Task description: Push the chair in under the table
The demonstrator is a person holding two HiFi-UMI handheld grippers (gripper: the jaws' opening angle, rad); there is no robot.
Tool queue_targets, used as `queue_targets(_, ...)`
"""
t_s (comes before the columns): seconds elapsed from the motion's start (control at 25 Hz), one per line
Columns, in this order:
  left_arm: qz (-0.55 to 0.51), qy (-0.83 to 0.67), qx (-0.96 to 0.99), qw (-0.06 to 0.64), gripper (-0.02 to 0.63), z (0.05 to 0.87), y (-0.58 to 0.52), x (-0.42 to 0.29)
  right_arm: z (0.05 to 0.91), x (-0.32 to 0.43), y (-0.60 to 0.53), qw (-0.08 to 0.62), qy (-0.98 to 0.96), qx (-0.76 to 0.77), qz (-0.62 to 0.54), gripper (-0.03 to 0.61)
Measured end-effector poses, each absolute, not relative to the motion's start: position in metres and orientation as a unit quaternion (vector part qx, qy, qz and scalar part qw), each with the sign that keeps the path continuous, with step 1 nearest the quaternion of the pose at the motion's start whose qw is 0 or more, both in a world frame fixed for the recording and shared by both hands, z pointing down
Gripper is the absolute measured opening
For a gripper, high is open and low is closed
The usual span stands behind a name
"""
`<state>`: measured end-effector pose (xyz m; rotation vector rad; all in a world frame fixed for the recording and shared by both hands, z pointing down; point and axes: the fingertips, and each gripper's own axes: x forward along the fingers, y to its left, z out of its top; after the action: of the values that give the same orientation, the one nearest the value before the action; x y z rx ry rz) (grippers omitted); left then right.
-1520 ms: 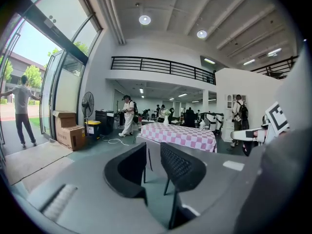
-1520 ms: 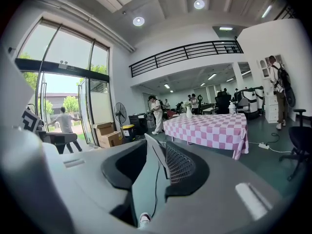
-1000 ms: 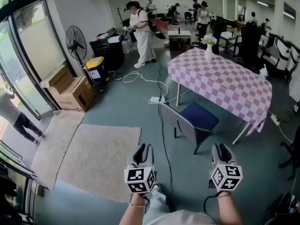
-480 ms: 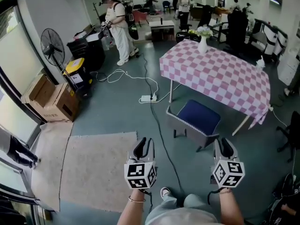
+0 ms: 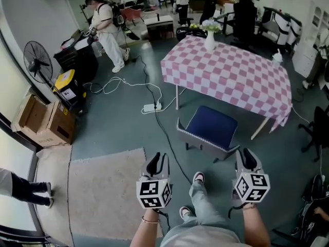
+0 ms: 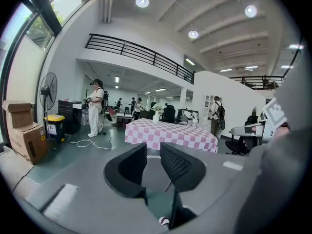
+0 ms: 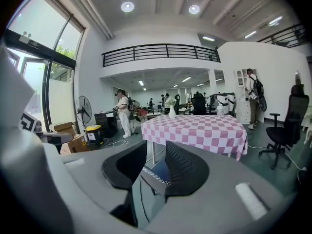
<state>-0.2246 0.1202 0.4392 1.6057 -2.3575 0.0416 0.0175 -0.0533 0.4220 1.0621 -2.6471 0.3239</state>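
The chair (image 5: 212, 127) has a blue seat and a grey back, and its back faces me. It stands partly out from the table (image 5: 231, 76), which wears a pink-and-white checked cloth and bears a white vase (image 5: 209, 37). My left gripper (image 5: 157, 162) is held open and empty, short of the chair and to its left. My right gripper (image 5: 247, 157) is also open and empty, just right of the chair's back. In the right gripper view (image 7: 156, 165) the chair's back (image 7: 152, 177) shows through the gap. The left gripper view (image 6: 153, 155) looks at the table (image 6: 170, 133).
A power strip (image 5: 150, 107) and cables lie on the floor left of the table. A beige rug (image 5: 103, 189) lies at lower left, with cardboard boxes (image 5: 43, 120), a fan (image 5: 37, 66) and a yellow-lidded bin (image 5: 67, 86) beyond. A person (image 5: 105, 30) stands at the back. A black office chair (image 5: 313, 127) is at right.
I have walked forward and both grippers came along, so the chair and table are now nearer and more central. The jaws keep the same gap. The chair has not moved.
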Motion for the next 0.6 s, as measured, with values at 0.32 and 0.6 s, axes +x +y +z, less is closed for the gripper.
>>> queue_targets(0.32, 0.034, -0.797, 0.59, 0.126, 0.089, 0.435, 0.03, -0.267, 0.432, -0.025, -0.122, 0.119, -0.906, 0.386, 0.127, 0.104)
queue_targets(0.6, 0.061, -0.771, 0.623, 0.118, 0.091, 0.425, -0.076, -0.303, 0.443, -0.069, -0.204, 0.116, -0.898, 0.396, 0.155, 0.104)
